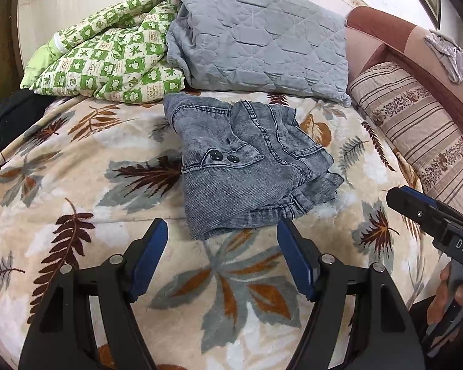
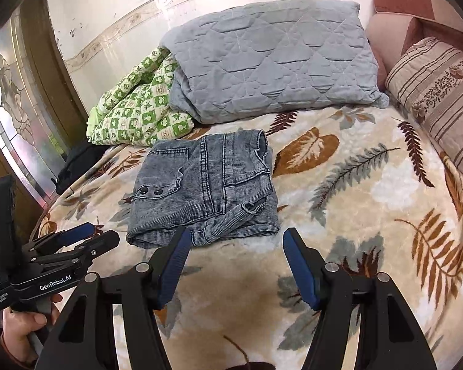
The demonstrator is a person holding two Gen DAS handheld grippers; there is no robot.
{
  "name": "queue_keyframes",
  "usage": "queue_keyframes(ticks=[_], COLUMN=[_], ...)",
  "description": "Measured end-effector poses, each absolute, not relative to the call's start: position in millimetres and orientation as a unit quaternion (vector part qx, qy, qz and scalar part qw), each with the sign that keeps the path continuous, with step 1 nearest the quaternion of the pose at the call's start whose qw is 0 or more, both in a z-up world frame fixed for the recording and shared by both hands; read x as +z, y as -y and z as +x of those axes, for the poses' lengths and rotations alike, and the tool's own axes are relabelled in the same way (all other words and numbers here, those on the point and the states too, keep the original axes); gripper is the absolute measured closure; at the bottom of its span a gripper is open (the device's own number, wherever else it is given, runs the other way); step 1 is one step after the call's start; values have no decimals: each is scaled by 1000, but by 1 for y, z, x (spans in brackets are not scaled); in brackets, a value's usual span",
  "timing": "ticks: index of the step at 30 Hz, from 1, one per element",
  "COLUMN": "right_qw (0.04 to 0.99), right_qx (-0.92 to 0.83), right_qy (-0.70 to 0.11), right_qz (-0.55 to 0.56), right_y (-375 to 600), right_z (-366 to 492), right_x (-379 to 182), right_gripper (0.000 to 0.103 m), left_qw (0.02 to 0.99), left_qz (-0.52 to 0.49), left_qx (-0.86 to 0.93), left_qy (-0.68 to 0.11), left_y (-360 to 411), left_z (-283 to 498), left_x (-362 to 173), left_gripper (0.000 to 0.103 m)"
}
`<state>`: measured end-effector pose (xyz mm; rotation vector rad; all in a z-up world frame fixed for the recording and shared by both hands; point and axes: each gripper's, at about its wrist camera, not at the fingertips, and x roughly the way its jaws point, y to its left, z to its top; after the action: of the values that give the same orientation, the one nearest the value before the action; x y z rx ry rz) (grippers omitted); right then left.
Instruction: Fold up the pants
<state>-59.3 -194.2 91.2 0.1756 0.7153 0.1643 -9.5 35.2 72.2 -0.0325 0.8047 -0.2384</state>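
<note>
Grey washed-denim pants (image 1: 247,166) lie folded into a compact bundle on the leaf-patterned blanket (image 1: 77,185), two dark buttons facing up. They also show in the right wrist view (image 2: 206,188). My left gripper (image 1: 222,231) is open and empty, just short of the bundle's near edge. My right gripper (image 2: 236,240) is open and empty, also just before the bundle's near edge. The right gripper shows at the right edge of the left wrist view (image 1: 416,206). The left gripper shows at the lower left of the right wrist view (image 2: 86,237).
A green checked quilt (image 1: 108,58) and a grey quilted blanket (image 1: 256,40) are piled behind the pants. A striped pillow (image 1: 416,123) leans on the pink headboard (image 1: 385,27) at right. A dark cloth (image 2: 77,163) lies at the bed's left edge.
</note>
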Motion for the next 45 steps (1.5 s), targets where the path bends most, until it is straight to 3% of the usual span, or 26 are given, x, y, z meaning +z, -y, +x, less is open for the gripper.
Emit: queue_keyframes(ticks=[8,16,20,24,27,29,35,45], right_qw=[926,922,919,925,931,934,935,943], right_qx=[76,74,70,78,83,89,97,86], right_qy=[-359,-374,-381,-365,-349,-342,-337,-320], right_qz=[85,74,76,78,62,58,51,40], right_y=[203,189,187,187,184,181,179,183], right_z=[-55,19,42,22,-3,-26,-82,-137], right_x=[84,80,75,82,90,94,103,117], right_gripper=[36,36,36,36,35,27,18,16], left_qw=[905,897,903,916,924,930,937,944], left_qz=[-50,-47,-57,-47,-41,-32,27,50], left_qx=[-115,-111,-120,-131,-144,-143,-129,-103], left_qy=[-406,-425,-409,-375,-351,-337,-323,-311], left_y=[-60,-44,-46,-45,-44,-43,-30,-23], left_z=[1,76,73,46,21,1,-54,-94], left_x=[66,67,74,87,97,102,104,114], left_gripper=[30,30,30,30,17,16,15,15])
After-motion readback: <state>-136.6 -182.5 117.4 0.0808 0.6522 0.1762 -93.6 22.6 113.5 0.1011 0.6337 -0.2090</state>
